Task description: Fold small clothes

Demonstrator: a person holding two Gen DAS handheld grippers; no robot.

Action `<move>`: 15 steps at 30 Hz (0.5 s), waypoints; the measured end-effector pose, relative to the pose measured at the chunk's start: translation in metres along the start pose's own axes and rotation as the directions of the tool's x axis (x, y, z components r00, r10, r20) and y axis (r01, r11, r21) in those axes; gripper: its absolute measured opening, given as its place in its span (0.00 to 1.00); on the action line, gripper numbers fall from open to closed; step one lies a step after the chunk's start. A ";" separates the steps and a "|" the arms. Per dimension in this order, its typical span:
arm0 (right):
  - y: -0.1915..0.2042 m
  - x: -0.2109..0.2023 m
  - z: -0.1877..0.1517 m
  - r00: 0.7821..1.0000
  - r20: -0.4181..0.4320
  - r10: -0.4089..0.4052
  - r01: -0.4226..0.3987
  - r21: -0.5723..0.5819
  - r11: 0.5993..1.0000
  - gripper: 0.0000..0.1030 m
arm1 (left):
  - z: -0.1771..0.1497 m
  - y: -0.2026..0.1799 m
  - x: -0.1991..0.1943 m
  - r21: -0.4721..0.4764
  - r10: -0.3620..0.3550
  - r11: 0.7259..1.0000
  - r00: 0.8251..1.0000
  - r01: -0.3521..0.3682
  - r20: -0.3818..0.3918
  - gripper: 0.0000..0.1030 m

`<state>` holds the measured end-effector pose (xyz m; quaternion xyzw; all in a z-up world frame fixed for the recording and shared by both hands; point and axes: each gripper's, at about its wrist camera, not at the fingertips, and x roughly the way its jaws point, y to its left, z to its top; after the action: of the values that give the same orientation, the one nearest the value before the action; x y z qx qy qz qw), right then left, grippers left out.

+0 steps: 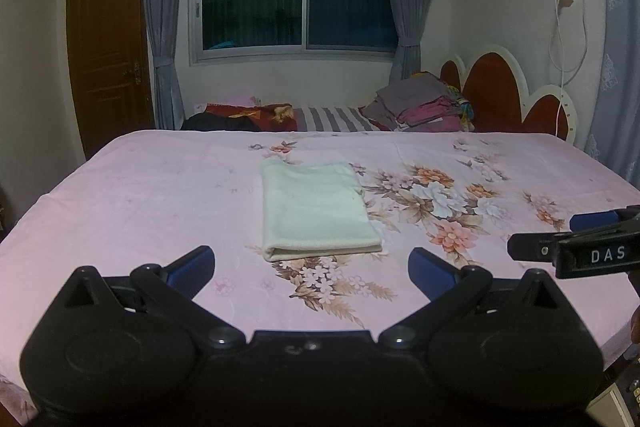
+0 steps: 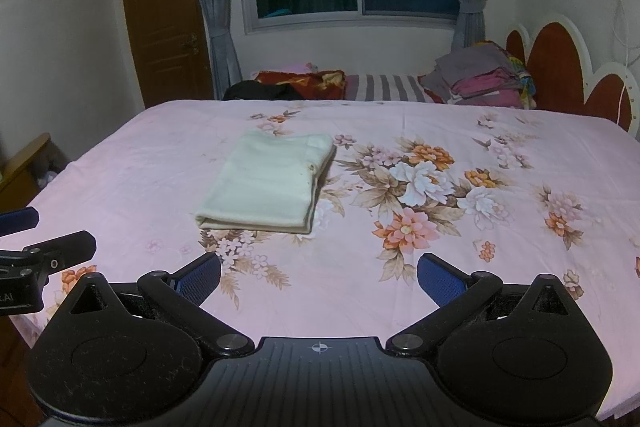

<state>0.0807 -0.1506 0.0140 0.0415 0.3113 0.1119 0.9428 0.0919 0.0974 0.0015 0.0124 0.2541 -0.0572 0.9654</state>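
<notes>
So the bed [image 1: 140,195] takes up pretty much the whole view, pink sheet with a big flower print running down the middle-right, and it looks smooth enough to work on. Up at the far end by the headboard there's a stack of clothes [image 1: 424,103], grey and pink stuff, well apart from the action. In the middle of the sheet sits the cream cloth [image 1: 316,207], already doubled into a tidy rectangle with its rounded folded edge facing the grippers and the loose layers along its right side. Both tools hang just short of that near edge, touching nothing: the left gripper [image 1: 311,265] has its jaws spread wide and empty, and the right gripper [image 2: 319,273] is the same, wide open with nothing in it. My guess is it's either done or due one more fold. If it's another fold, I'd pinch the two near corners through every layer, lift both together and level, carry them to the far edge, and lay them down square so the stacked right side doesn't slide or fan out.
</notes>
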 end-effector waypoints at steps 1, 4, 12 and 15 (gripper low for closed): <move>-0.001 0.000 0.000 1.000 -0.001 0.001 -0.001 -0.001 1.000 1.00 | 0.000 0.000 0.000 0.001 0.001 1.000 1.000 -0.001 0.000 1.00; -0.001 0.000 0.000 1.000 -0.002 0.005 -0.005 -0.004 1.000 1.00 | 0.001 0.002 0.000 -0.006 0.007 1.000 1.000 -0.007 0.004 1.00; -0.005 0.001 0.000 1.000 -0.003 0.019 -0.019 -0.016 1.000 1.00 | 0.002 0.004 0.001 -0.013 0.013 1.000 1.000 -0.013 0.016 1.00; -0.005 0.001 0.000 1.000 -0.002 0.026 -0.026 -0.020 0.999 1.00 | 0.001 0.004 -0.001 -0.013 0.013 1.000 1.000 -0.013 0.024 1.00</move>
<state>0.0826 -0.1551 0.0121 0.0362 0.3105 0.1271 0.9413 0.0924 0.1019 0.0031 0.0072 0.2428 -0.0495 0.9688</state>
